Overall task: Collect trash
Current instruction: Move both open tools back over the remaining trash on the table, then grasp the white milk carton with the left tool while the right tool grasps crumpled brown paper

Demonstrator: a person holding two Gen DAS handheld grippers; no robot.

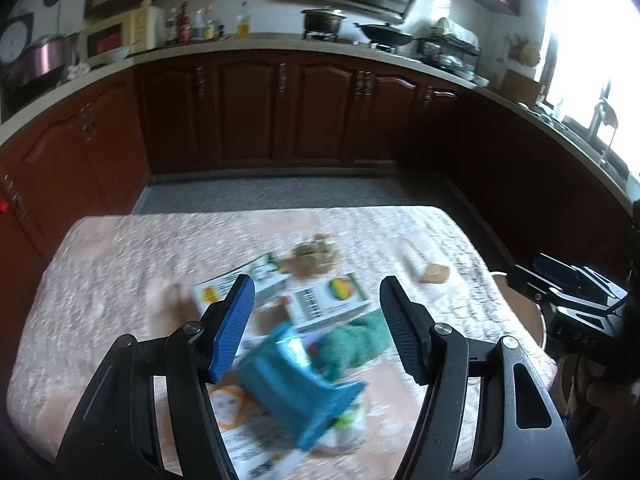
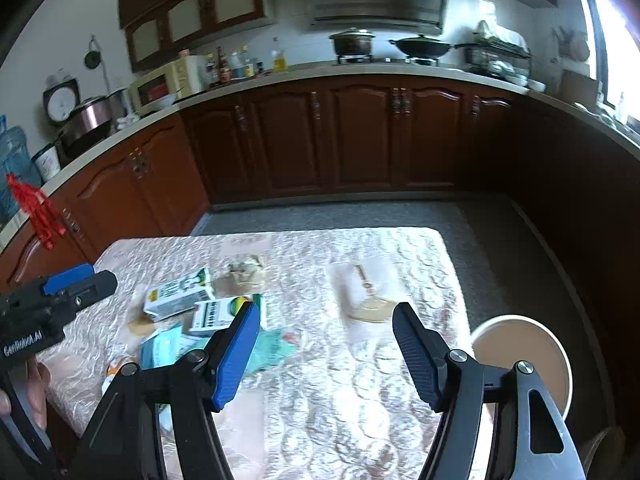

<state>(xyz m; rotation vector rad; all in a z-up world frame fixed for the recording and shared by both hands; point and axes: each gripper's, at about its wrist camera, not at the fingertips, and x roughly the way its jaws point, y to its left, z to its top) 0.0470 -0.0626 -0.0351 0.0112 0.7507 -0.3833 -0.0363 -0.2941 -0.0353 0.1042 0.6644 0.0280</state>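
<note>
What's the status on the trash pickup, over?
Both claws, left and right, open, empty. Trash scattered on table. Nothing blocking.

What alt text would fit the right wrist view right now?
The open, empty right gripper hovers over a table strewn with trash: two small cartons, a crumpled paper wad and a teal wrapper. The left gripper enters from the left edge; kitchen cabinets stand behind.

I stand in a kitchen where dark red-brown cabinets [image 2: 360, 136] run under a pale countertop [image 2: 280, 74] along the far wall and round both sides. The floor [image 2: 340, 216] is grey. Daylight from a window [image 1: 592, 40] on the right falls across my table's [image 2: 360, 380] pale patterned cloth.
</note>
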